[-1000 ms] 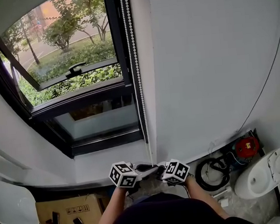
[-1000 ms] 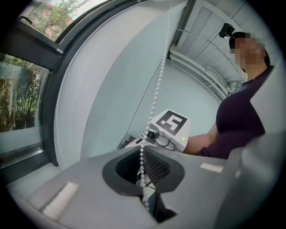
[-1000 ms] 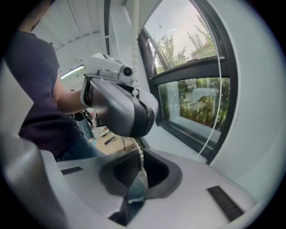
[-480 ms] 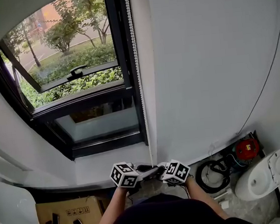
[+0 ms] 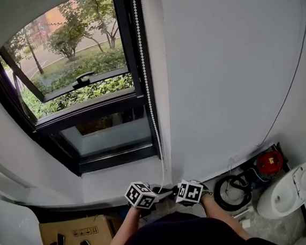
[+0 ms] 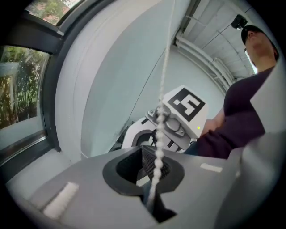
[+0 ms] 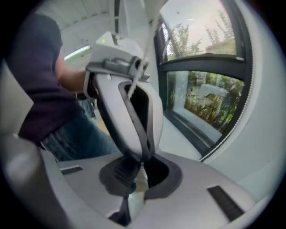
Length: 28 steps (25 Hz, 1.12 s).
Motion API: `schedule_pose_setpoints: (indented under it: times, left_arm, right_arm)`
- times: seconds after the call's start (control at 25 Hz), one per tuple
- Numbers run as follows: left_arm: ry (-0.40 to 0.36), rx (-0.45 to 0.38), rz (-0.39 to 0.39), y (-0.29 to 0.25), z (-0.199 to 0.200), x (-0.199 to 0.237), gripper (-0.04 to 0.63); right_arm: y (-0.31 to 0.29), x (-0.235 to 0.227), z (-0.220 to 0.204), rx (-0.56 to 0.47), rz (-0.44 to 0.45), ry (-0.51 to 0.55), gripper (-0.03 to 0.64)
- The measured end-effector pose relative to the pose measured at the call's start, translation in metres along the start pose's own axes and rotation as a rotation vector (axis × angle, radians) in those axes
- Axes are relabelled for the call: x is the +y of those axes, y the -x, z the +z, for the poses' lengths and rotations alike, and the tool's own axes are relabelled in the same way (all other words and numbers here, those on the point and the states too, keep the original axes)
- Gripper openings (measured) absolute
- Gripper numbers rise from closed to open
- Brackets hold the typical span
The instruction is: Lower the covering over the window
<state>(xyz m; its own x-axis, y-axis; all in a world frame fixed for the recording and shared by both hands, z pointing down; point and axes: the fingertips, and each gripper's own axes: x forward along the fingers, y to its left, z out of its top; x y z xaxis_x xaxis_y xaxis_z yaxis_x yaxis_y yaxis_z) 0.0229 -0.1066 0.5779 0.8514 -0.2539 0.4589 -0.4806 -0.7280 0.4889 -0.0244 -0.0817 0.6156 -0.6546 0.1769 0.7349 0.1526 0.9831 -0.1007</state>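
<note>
A white bead chain (image 5: 149, 98) hangs down the dark window frame (image 5: 130, 51) at the window's right edge. No covering shows over the glass. Low in the head view, my left gripper (image 5: 160, 189) and right gripper (image 5: 173, 189) meet tip to tip under the chain's lower end. In the left gripper view the bead chain (image 6: 158, 147) runs down into the shut jaws of my left gripper (image 6: 152, 199), with the right gripper's marker cube (image 6: 184, 107) just behind. My right gripper (image 7: 134, 190) is shut too, on a pale strand of the chain, and faces the left gripper's fingers (image 7: 134, 120).
A grey wall (image 5: 233, 57) fills the right. Below it are a white toilet (image 5: 294, 186), a red device (image 5: 268, 161) and a black hose coil (image 5: 232, 189). A cardboard box (image 5: 72, 232) and a white seat (image 5: 12, 227) sit at lower left, below the sill (image 5: 121, 179).
Both grippers have sunk lower in the head view, still together on the chain; the left marker cube has also shifted a little to the right.
</note>
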Motion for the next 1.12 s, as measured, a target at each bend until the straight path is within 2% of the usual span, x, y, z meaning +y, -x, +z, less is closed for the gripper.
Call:
schedule_pose_setpoints:
  times: [0.08, 0.16, 0.28, 0.56, 0.68, 0.76, 0.88, 0.96, 1.04, 1.12]
  left_arm:
    - [0.008, 0.059, -0.006, -0.011, -0.023, 0.0, 0.009]
    - [0.036, 0.05, -0.018, -0.015, -0.036, -0.002, 0.009]
    - [0.057, 0.015, -0.016, -0.012, -0.036, 0.0, 0.009]
    - [0.077, -0.042, 0.024, 0.0, -0.027, 0.016, 0.009]
    - [0.085, -0.024, 0.048, 0.004, -0.034, 0.022, 0.009]
    - [0.087, 0.001, 0.061, 0.003, -0.043, 0.026, 0.009]
    - [0.102, 0.015, 0.059, 0.001, -0.051, 0.028, 0.009]
    - [0.112, 0.017, 0.056, 0.0, -0.055, 0.028, 0.009]
    - [0.124, 0.016, 0.052, -0.001, -0.059, 0.028, 0.009]
    - [0.131, 0.017, 0.052, -0.002, -0.062, 0.028, 0.009]
  right_arm:
    - [-0.012, 0.012, -0.02, 0.124, 0.027, 0.094, 0.015]
    - [-0.017, 0.021, -0.029, 0.155, 0.06, 0.117, 0.015]
    - [-0.014, 0.019, -0.025, 0.107, 0.058, 0.078, 0.015]
    - [0.022, -0.013, -0.013, -0.026, -0.055, -0.04, 0.015]
    - [0.064, -0.032, 0.01, -0.205, -0.106, -0.118, 0.017]
    - [0.103, -0.046, 0.041, -0.41, -0.147, -0.167, 0.017]
    - [0.16, -0.059, 0.092, -0.693, -0.176, -0.187, 0.036]
    - [0.188, -0.058, 0.124, -0.845, -0.127, -0.188, 0.149]
    - [0.209, -0.054, 0.151, -0.975, -0.058, -0.188, 0.181]
    - [0.218, -0.052, 0.169, -1.033, -0.015, -0.169, 0.192]
